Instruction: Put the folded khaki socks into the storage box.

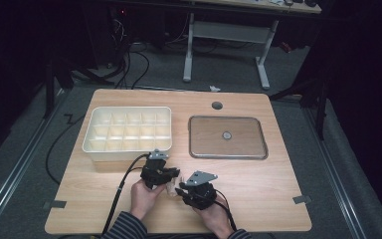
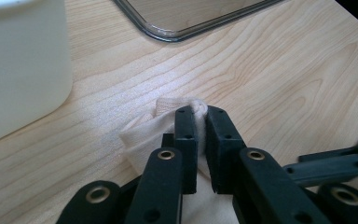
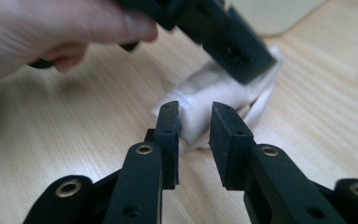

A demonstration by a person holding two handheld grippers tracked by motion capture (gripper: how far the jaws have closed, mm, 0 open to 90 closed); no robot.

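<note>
A small piece of white cloth (image 1: 171,187) lies bunched on the wooden table (image 1: 258,184) near its front edge, between the two hand-held grippers. My left gripper (image 1: 172,179) is shut on the cloth (image 2: 142,137); in the left gripper view its jaws (image 2: 201,114) pinch a fold with almost no gap. My right gripper (image 1: 181,192) faces it from the right. In the right gripper view its jaws (image 3: 196,111) stand apart, and the near end of the cloth (image 3: 203,86) lies at their tips. The left gripper (image 3: 254,63) clamps the cloth's far end there.
A white compartment box (image 1: 129,152) stands at the back left, close beside the left gripper (image 2: 18,60). A clear shallow tray (image 1: 227,157) with a small round item (image 1: 226,135) lies at the back right. A hand (image 3: 51,32) holds the left gripper.
</note>
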